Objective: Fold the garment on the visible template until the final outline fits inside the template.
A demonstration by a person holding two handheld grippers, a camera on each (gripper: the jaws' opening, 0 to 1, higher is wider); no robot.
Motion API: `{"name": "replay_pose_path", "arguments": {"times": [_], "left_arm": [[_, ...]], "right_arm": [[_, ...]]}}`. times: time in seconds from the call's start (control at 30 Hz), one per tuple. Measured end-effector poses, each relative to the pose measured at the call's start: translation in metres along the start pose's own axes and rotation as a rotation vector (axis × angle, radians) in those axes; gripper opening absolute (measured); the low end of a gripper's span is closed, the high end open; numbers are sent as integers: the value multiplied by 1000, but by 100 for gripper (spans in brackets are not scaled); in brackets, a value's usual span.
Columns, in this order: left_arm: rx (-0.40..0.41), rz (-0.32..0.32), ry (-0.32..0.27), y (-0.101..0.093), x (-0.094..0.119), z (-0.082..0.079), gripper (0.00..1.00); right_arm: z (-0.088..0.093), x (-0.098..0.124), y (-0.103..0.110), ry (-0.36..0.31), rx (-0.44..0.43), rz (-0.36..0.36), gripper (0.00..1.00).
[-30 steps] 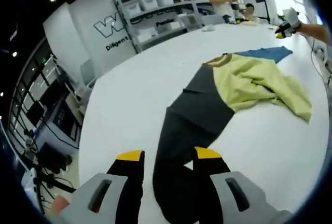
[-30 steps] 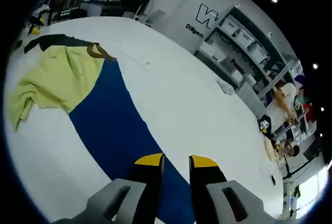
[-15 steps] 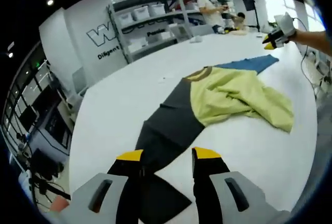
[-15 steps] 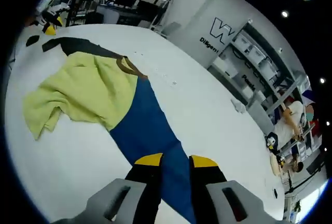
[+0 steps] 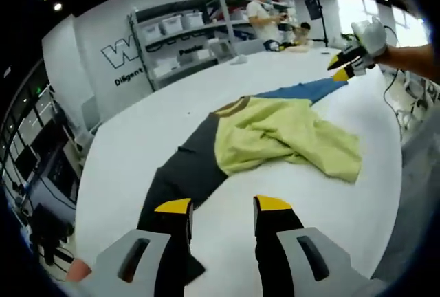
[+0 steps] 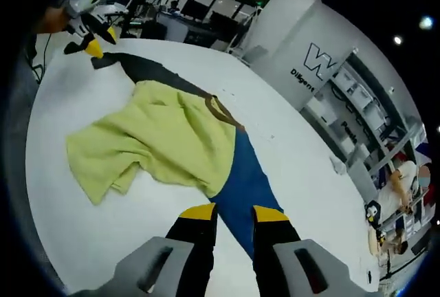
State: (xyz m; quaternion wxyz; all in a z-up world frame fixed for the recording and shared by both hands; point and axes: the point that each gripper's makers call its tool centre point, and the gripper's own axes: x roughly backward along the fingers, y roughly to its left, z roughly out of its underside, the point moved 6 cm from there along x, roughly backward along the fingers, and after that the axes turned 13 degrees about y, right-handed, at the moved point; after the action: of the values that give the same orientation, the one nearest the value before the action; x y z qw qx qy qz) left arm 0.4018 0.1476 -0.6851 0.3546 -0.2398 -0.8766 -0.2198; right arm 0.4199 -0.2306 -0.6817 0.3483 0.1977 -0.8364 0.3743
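Note:
A garment lies spread on the white table (image 5: pixel 130 132). It has a crumpled yellow-green body (image 5: pixel 275 139) (image 6: pixel 158 139), a brown collar (image 5: pixel 230 106), a dark grey sleeve (image 5: pixel 185 170) (image 6: pixel 148 69) and a blue sleeve (image 5: pixel 302 91) (image 6: pixel 244 180). My left gripper (image 5: pixel 223 206) is open. The grey sleeve's end lies under its left jaw. My right gripper (image 6: pixel 234 212) is open over the blue sleeve's end, which runs down between its jaws. In the left gripper view the right gripper (image 5: pixel 340 67) hangs at the blue sleeve's tip. In the right gripper view the left gripper (image 6: pixel 86 44) hovers by the grey sleeve's tip.
Shelving with white bins (image 5: pixel 185 29) (image 6: pixel 364 125) stands past the table's far side against a lettered wall. People (image 5: pixel 265 15) work at the far end of the table. The table edge (image 6: pixel 41 194) runs close to the garment's hem side.
Both views have pulled back and the garment sits nearer the middle of each. The grey sleeve has gone from between my left jaws to under the left one. The jaw gaps look unchanged.

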Motion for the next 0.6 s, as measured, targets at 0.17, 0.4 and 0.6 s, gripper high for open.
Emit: {"name": "replay_pose_path", "arguments": {"times": [0.17, 0.4, 0.6], "left_arm": [[6, 32, -12, -17, 4, -2, 32], [-17, 66, -21, -41, 6, -4, 32], [-4, 100, -18, -58, 6, -2, 31]], "right_arm": [[-11, 3, 23, -26, 29, -42, 17], [-20, 6, 55, -49, 57, -102, 17], [-20, 6, 85, -51, 68, -163, 17]]}}
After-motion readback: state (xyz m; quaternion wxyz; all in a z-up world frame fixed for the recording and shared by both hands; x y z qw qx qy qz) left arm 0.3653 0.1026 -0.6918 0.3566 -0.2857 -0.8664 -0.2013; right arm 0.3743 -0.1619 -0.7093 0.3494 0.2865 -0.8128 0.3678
